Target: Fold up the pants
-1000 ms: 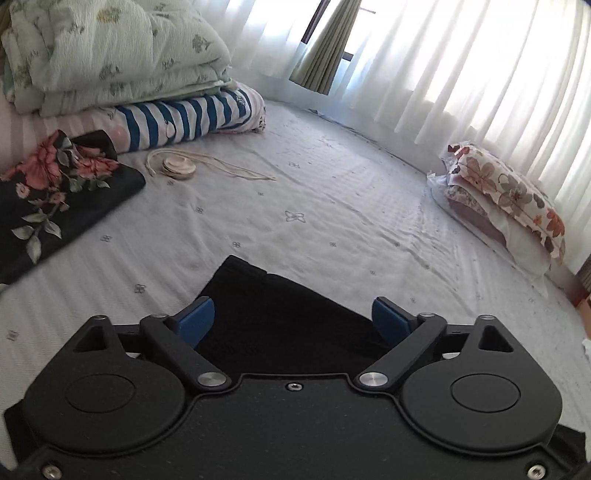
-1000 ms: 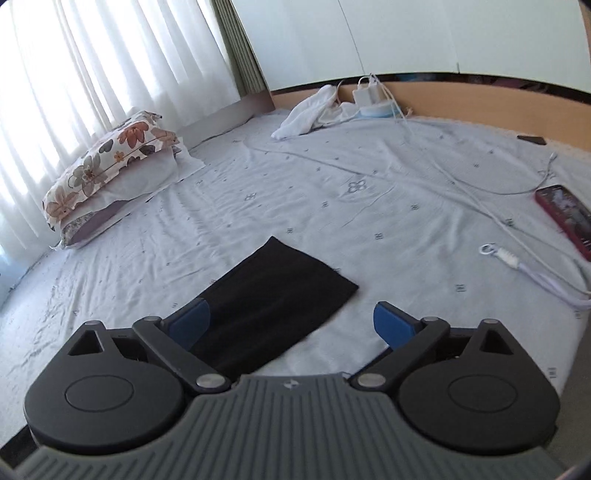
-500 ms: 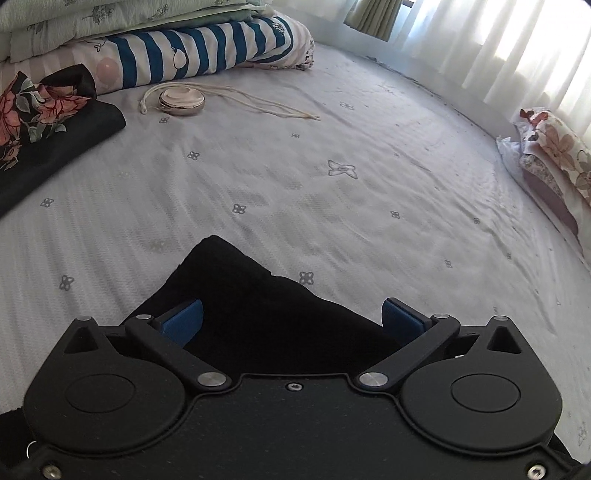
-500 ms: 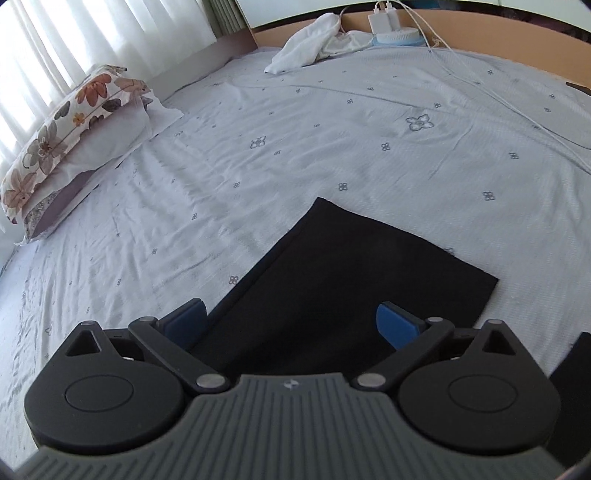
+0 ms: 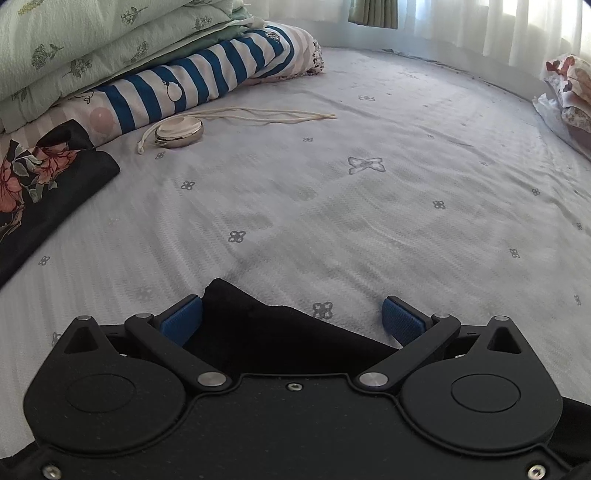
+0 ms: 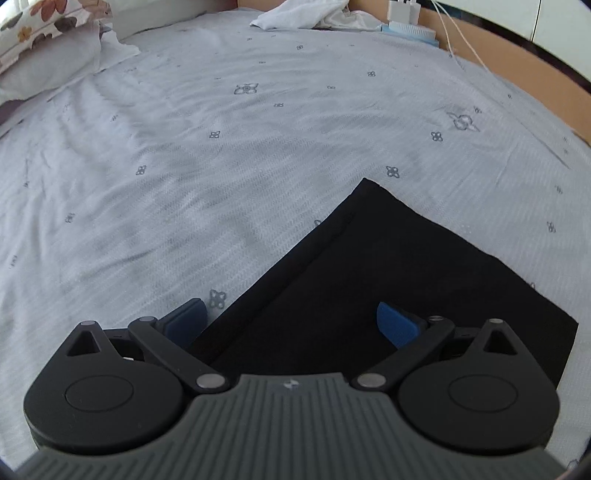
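Note:
The black pants [image 6: 399, 266] lie flat on the pale bedsheet [image 6: 221, 166], one leg end pointing away in the right wrist view. My right gripper [image 6: 291, 319] is open, low over the leg, its blue pads astride the left seam edge. In the left wrist view a corner of the black pants [image 5: 266, 332] lies between the blue pads of my left gripper [image 5: 291, 319], which is open and close above the cloth. Most of the pants are hidden under both gripper bodies.
Folded quilts and a blue-striped blanket [image 5: 192, 81] are stacked at the far left, with a round compact and cord [image 5: 179, 127] and a dark floral cloth [image 5: 40, 192]. A floral pillow [image 6: 44, 29], white cloth [image 6: 303, 14], charger and cables [image 6: 406, 14] lie beyond.
Both grippers have come down and forward over the pants, so the cloth now lies between the pads. Both stay open.

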The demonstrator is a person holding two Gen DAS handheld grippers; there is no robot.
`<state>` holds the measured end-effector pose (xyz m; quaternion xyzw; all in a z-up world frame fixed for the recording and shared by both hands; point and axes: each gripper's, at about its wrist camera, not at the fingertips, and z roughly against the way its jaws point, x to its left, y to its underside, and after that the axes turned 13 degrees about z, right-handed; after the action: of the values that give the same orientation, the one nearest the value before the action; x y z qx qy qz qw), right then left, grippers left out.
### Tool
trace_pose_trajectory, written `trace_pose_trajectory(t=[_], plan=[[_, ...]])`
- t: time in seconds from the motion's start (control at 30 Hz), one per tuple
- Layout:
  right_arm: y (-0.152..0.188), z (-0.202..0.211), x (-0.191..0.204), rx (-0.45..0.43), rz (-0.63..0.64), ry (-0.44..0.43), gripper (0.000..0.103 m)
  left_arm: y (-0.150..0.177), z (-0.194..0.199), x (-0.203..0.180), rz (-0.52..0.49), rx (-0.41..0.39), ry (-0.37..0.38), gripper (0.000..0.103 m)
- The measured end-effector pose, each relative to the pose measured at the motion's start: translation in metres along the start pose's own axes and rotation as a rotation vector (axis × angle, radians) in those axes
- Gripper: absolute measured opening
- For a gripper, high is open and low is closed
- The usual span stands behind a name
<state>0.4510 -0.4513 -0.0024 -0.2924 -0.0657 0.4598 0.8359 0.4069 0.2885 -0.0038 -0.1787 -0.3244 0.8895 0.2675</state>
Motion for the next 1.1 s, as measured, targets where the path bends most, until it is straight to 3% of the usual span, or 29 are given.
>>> trace_pose_trajectory(t=[0.13,0.37,0.5,0.7,0.93,1.1], plan=[[0.002,-0.003,0.007,-0.025,-0.012,0.043,0.103,0.002,-0.001,0.0,-0.012,-0.011,-0.003,0.103],[0.008,-0.003,0.004,-0.067,-0.011,0.023,0.102,-0.001,0.001,0.002,-0.014,-0.001,0.006,0.103],[0.01,-0.002,0.004,-0.081,-0.003,0.017,0.102,-0.018,0.003,0.003,-0.028,0.118,0.015,0.103],[0.016,-0.003,0.01,-0.114,0.011,0.046,0.102,-0.055,0.006,0.021,0.128,0.337,0.123,0.103],[0.014,-0.003,0.008,-0.107,0.013,0.031,0.102,-0.058,0.007,0.019,0.151,0.374,0.094,0.099],[0.016,-0.004,0.009,-0.115,0.015,0.036,0.102,-0.075,0.039,0.018,0.154,0.382,0.208,0.094]])
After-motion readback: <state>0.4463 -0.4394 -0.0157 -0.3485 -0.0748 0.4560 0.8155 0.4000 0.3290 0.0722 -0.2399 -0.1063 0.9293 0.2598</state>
